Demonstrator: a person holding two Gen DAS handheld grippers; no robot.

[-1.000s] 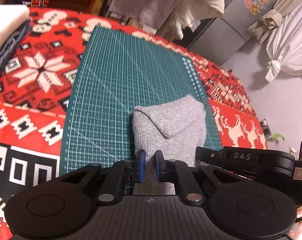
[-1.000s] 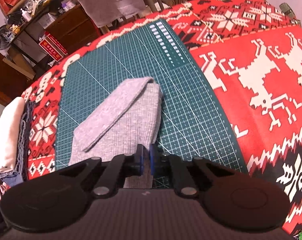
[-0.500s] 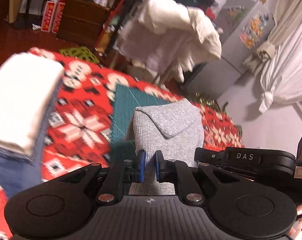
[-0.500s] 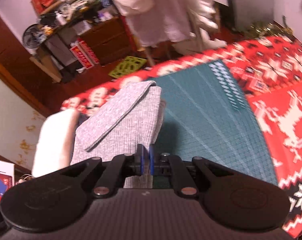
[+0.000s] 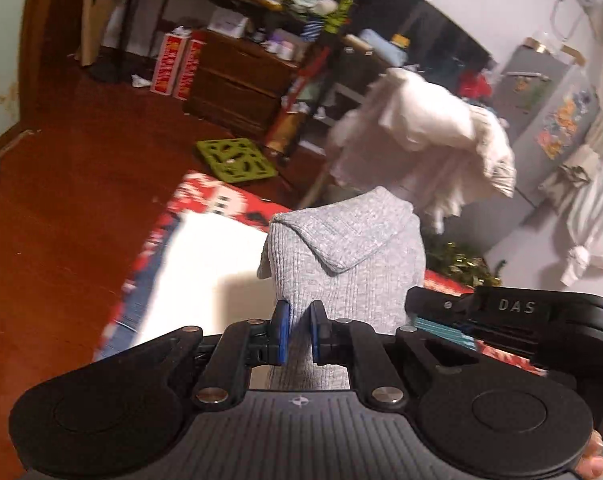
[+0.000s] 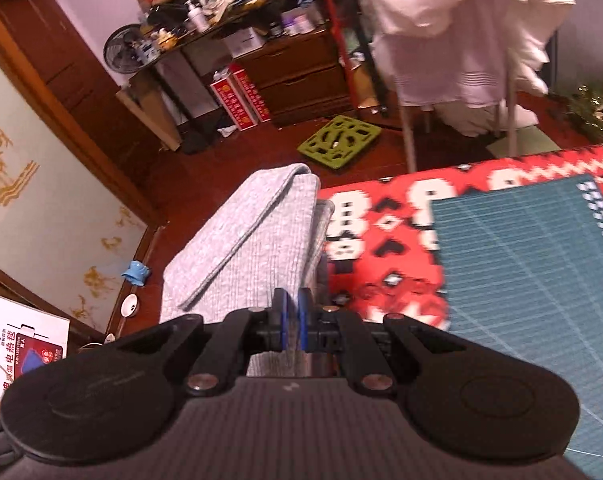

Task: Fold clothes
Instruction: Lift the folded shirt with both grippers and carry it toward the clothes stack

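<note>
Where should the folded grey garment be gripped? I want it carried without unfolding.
Grip the folded grey garment at its near edge from the person's side, as both the left gripper and right gripper do: the layers stack there, while the far flap lies loose.

Black hand-held gripper [image 5: 298, 338], blue pads [image 5: 280, 334], silver screws, "DAS" mark

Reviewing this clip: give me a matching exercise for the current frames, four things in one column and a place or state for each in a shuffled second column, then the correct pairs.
Things:
1. grey folded garment
2. green cutting mat
3. lime-green perforated square
4. white cloth pile

Places or states:
A. lying on the dark red floor
B. draped over a rack in the background
C. lying flat on the red patterned cover
D. pinched by both the left gripper and the right gripper

Pairs: 1-D, 2-C, 3-A, 4-B
</note>
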